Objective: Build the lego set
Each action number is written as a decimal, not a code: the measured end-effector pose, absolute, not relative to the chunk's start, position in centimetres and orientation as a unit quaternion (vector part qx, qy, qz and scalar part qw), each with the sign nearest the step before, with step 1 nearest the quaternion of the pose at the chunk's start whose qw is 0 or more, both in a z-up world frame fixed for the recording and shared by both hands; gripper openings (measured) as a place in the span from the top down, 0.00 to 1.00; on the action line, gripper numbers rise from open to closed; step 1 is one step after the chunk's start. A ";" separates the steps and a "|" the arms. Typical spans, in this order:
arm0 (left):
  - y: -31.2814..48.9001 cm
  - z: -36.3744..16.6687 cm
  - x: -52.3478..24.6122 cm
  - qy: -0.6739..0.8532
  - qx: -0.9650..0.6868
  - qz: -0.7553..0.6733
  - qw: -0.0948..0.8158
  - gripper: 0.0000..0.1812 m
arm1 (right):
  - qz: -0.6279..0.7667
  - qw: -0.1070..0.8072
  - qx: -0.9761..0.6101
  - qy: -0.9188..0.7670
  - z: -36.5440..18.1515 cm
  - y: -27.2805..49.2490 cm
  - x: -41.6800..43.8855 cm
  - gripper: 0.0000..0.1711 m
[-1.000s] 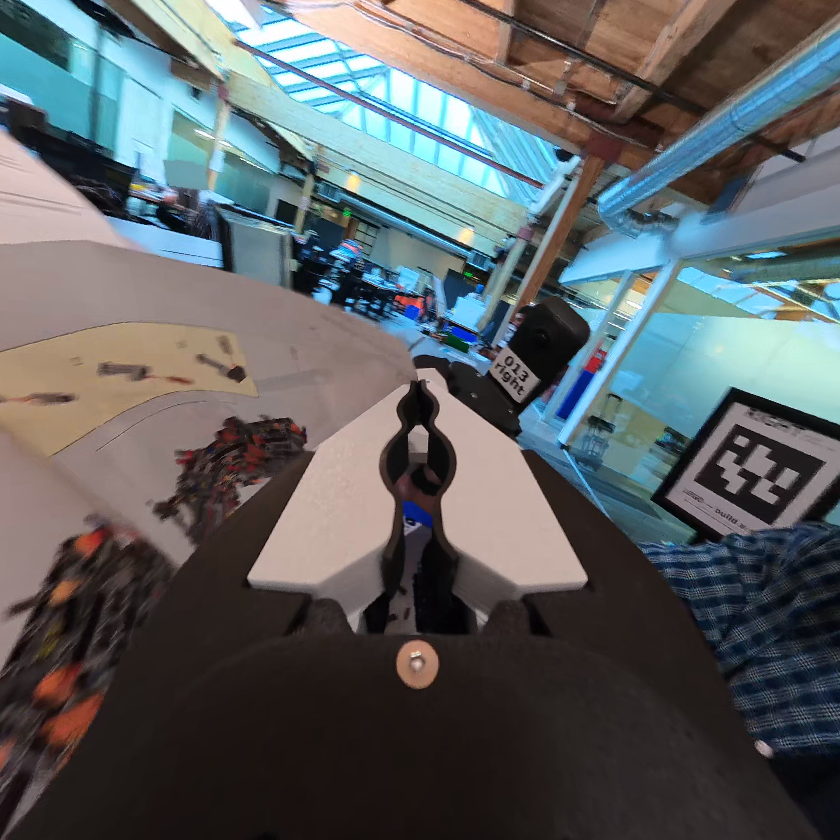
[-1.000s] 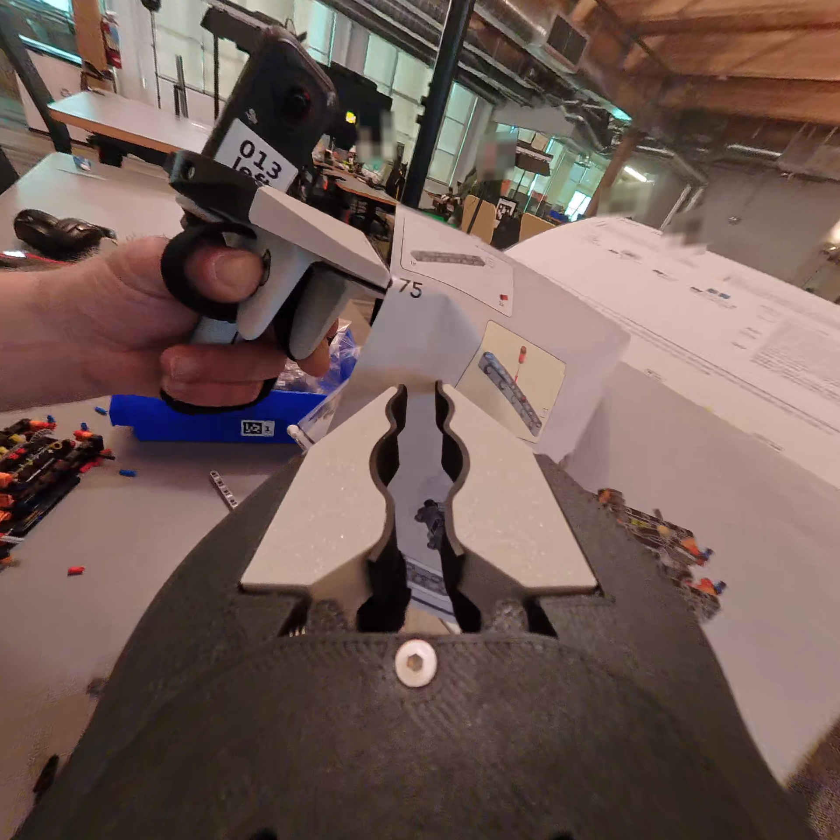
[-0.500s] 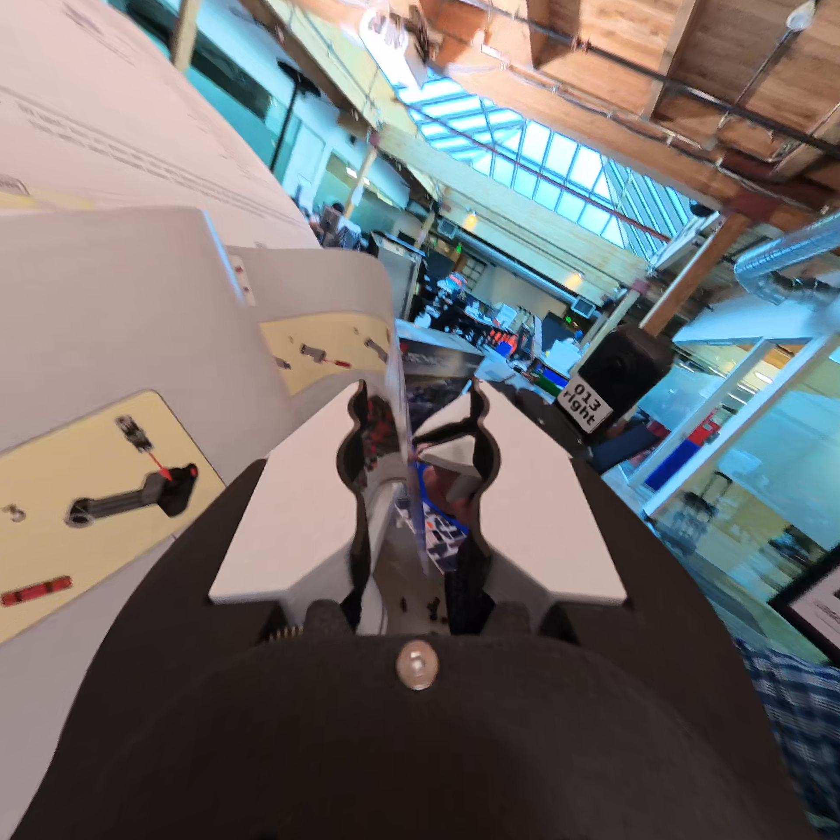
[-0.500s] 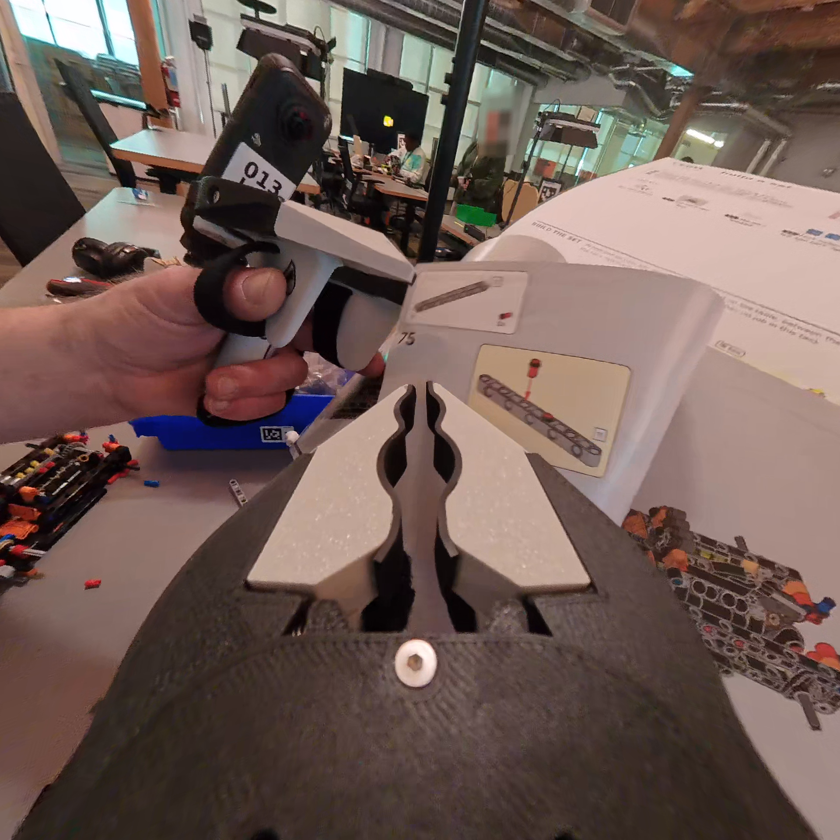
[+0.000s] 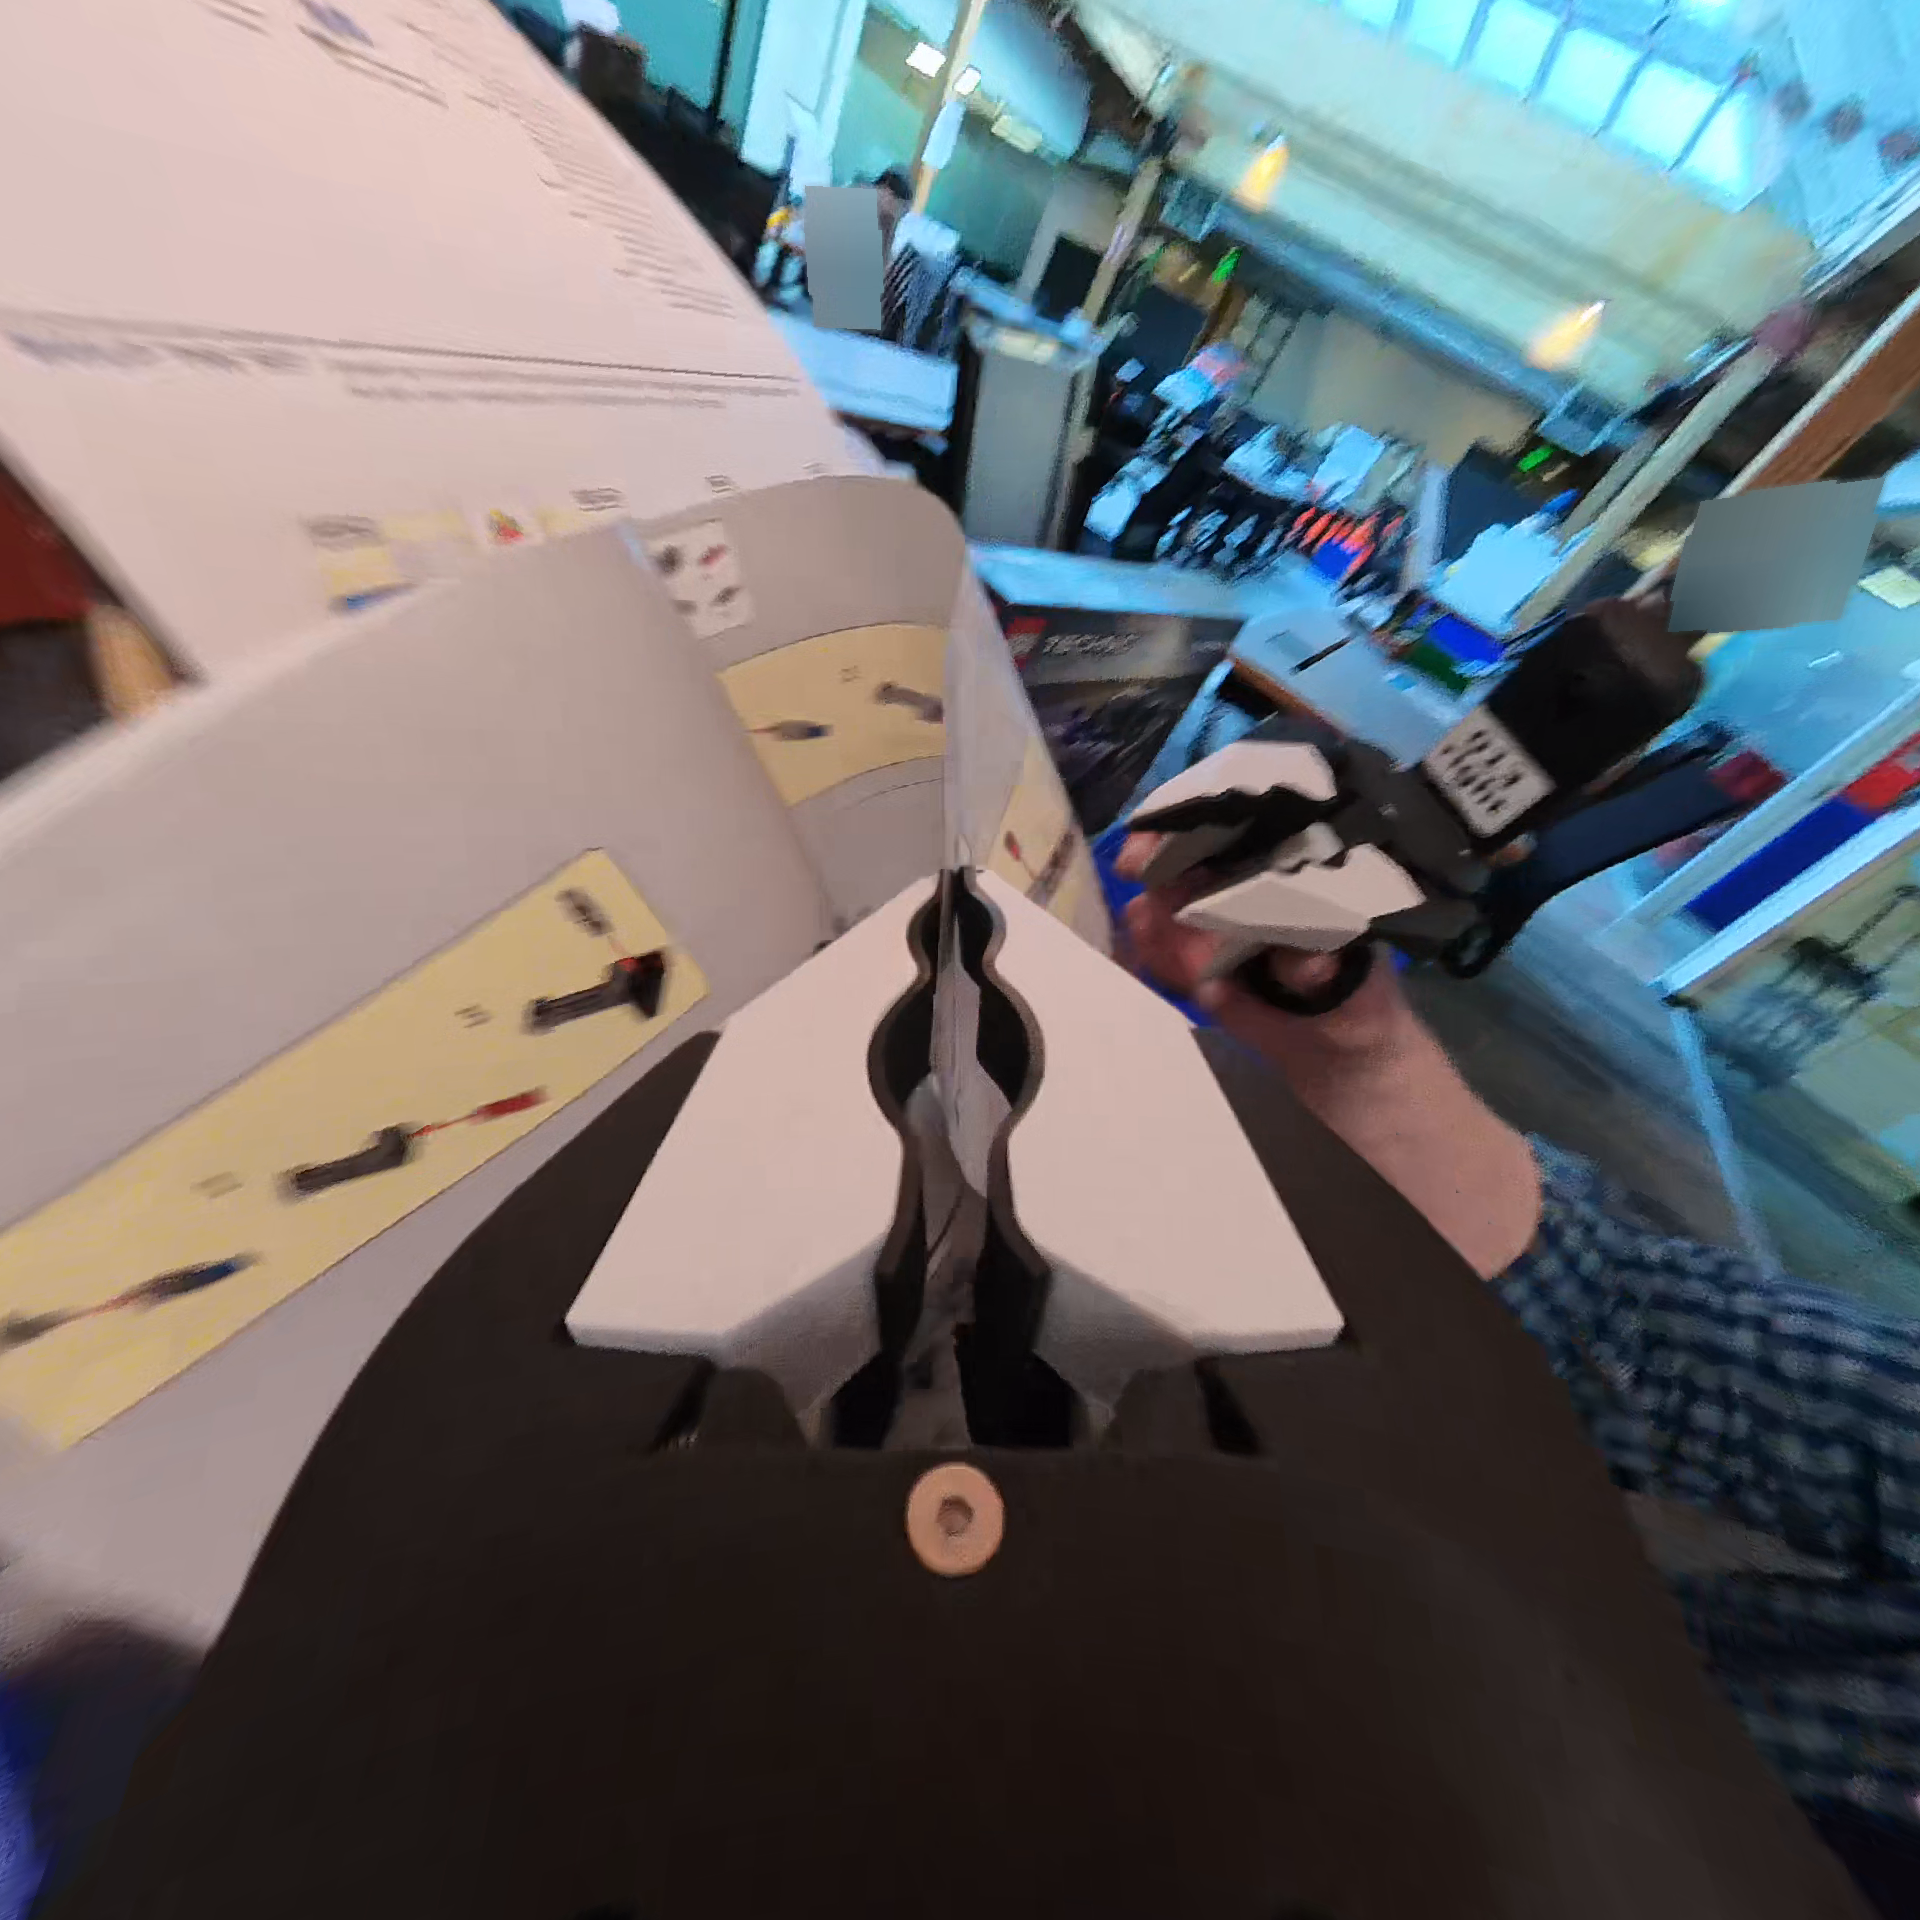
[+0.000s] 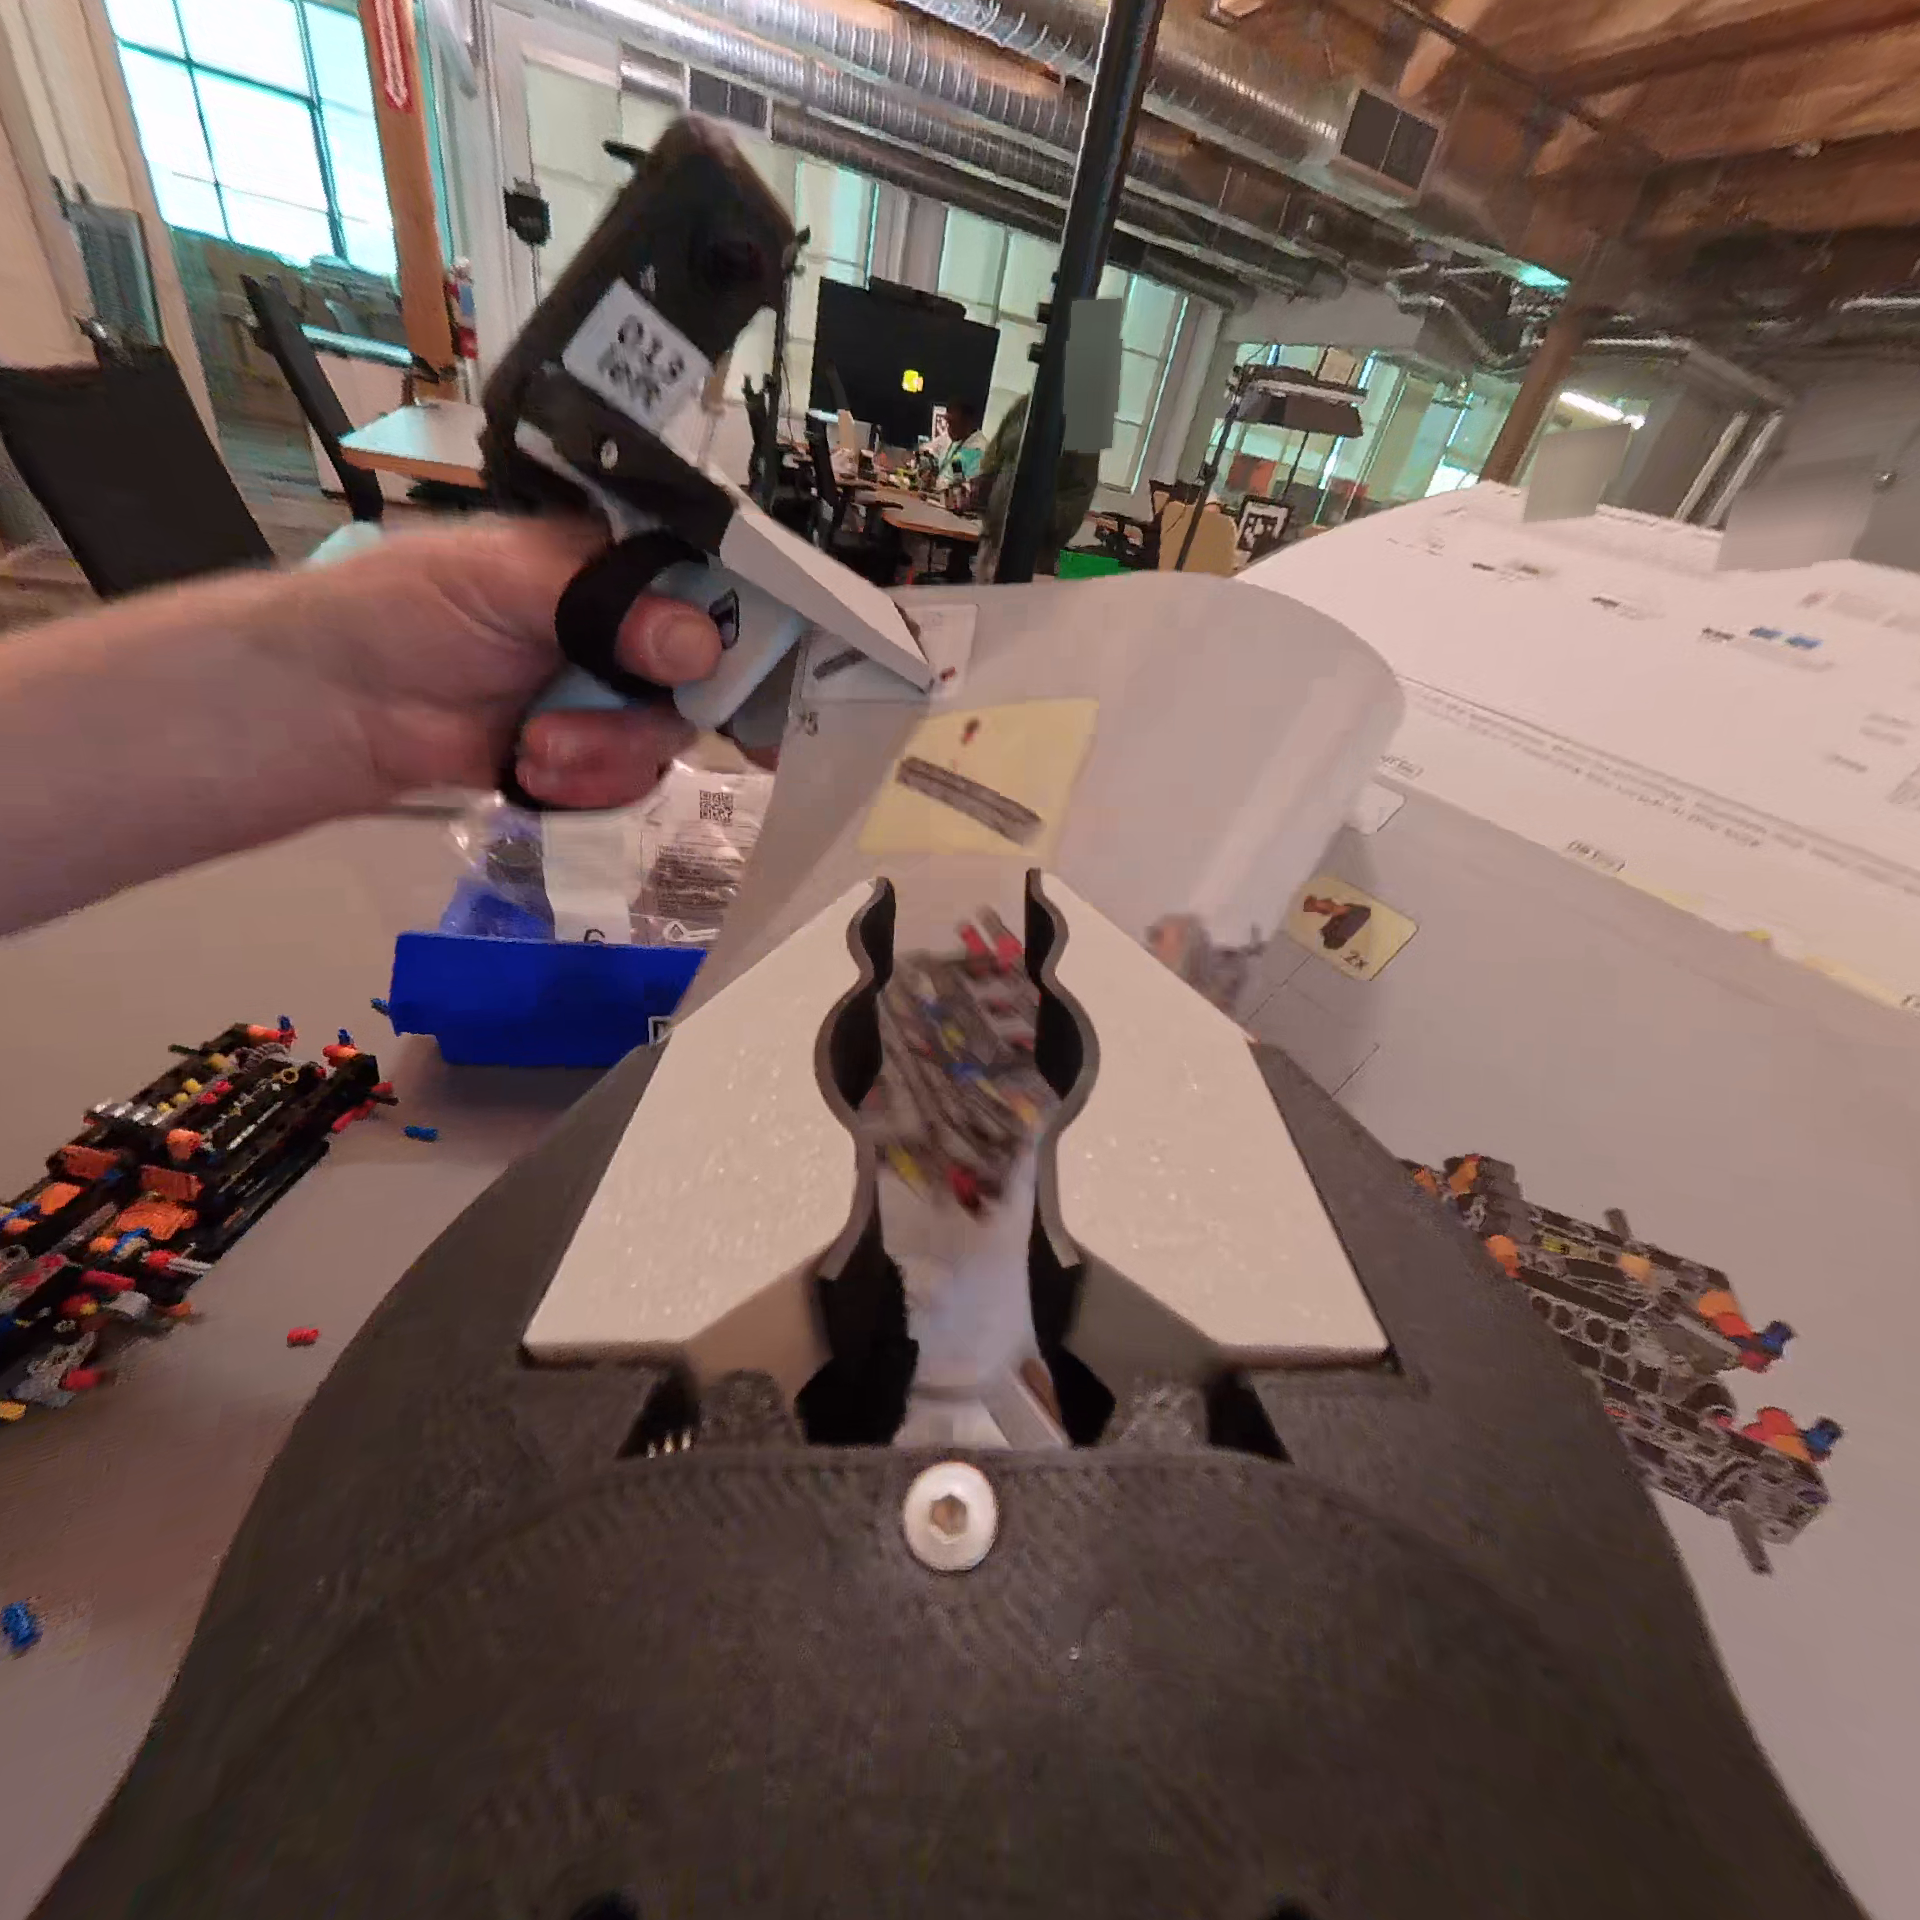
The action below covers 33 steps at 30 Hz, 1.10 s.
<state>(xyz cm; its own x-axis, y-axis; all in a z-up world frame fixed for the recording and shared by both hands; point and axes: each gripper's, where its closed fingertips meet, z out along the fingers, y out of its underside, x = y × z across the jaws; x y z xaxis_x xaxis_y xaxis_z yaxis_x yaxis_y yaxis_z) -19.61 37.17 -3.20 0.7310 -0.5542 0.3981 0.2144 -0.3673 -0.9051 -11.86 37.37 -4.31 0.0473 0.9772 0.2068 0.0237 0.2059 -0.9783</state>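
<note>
left gripper (image 5: pixel 954 883): white fingers, black body, one screw | sleeve (image 5: pixel 1725 1382): blue plaid

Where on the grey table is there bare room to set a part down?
Bare grey table lies between the black-and-orange lego assembly and the right gripper, sparse loose pieces aside. Crowded: blue plastic bin behind, open instruction booklet filling the right.

curled page (image 6: pixel 1195 707) blocks ahead, blue bin (image 6: pixel 540 997) left, open tabletop (image 6: pixel 260 1455) nr model (image 6: pixel 177 1132)
</note>
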 end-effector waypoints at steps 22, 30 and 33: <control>33.9 -6.4 -36.6 0.088 -0.795 -0.336 0.497 0.96 | 0.211 0.513 -0.503 -0.663 -11.8 36.6 -22.3 0.91; 34.0 -7.0 -37.3 0.109 -0.787 -0.337 0.506 1.00 | 0.220 0.511 -0.507 -0.659 -10.9 35.7 -21.7 0.85; 34.8 -7.7 -37.6 0.105 -0.799 -0.315 0.501 1.00 | 0.210 0.514 -0.508 -0.658 -10.0 34.9 -20.2 0.83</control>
